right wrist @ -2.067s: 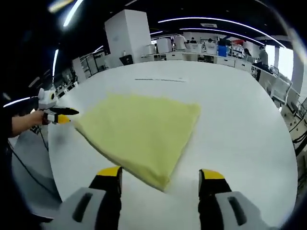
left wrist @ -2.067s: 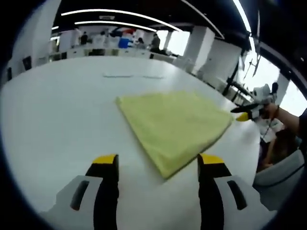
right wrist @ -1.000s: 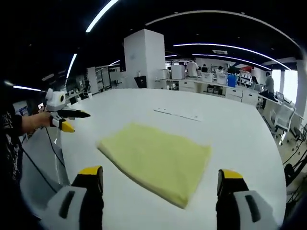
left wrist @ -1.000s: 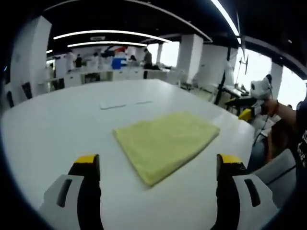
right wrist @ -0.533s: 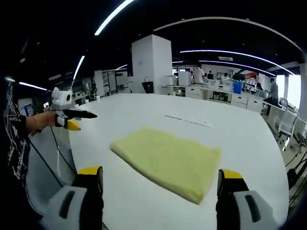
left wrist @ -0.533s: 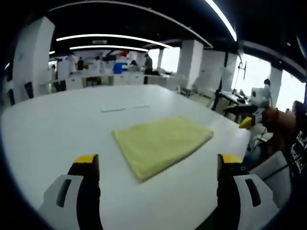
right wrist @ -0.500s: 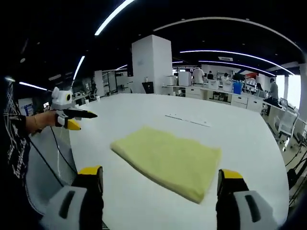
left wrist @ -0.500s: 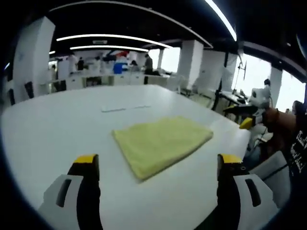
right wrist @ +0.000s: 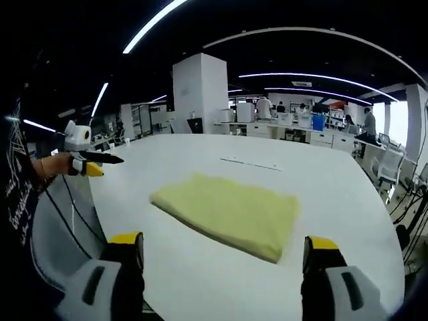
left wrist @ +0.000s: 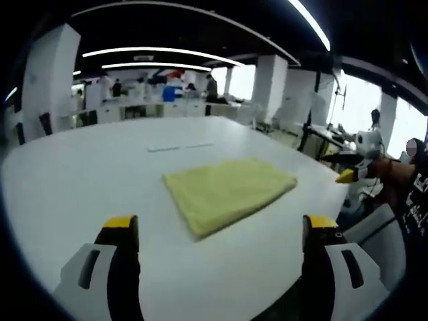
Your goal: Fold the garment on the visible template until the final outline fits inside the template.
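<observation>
Both views sit low off the table's (left wrist: 60, 180) near edge, left gripper view angled from the left, right gripper view from the right, sharing the folded cloth (left wrist: 227, 190) (right wrist: 231, 214) and each catching the other gripper (left wrist: 348, 175) (right wrist: 90, 164).

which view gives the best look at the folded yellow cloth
The right gripper view: the folded yellow cloth looks larger there, with its thick folded edge facing the camera. The left gripper view shows the same cloth smaller, flat on the white table.
</observation>
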{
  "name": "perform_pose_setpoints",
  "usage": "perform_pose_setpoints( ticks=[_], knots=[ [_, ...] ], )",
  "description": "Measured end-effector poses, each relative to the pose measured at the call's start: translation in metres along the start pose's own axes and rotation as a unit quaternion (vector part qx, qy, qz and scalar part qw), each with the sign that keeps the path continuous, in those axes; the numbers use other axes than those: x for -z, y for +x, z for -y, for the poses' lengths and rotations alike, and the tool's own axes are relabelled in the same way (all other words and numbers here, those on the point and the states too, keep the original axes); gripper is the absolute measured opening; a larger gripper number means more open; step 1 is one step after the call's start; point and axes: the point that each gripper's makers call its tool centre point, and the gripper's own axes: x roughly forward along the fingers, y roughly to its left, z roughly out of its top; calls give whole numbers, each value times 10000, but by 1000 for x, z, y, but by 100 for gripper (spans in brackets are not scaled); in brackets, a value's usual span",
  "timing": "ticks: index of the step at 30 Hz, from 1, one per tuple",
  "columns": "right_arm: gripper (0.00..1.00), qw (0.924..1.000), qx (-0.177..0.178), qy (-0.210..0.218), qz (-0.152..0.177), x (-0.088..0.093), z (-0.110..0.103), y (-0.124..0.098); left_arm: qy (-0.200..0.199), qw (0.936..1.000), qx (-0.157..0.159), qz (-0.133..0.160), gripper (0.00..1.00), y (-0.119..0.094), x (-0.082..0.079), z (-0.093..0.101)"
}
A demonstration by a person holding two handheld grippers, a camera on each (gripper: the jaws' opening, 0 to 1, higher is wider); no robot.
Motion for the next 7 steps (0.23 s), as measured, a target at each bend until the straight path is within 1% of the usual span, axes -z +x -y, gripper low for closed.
perform_pose_setpoints(
  ticks=[7],
  knots=[
    [99,9999,63,-70,-88,4,-6,0,-2,10000,-7,-57,98,-4,6,5]
  ],
)
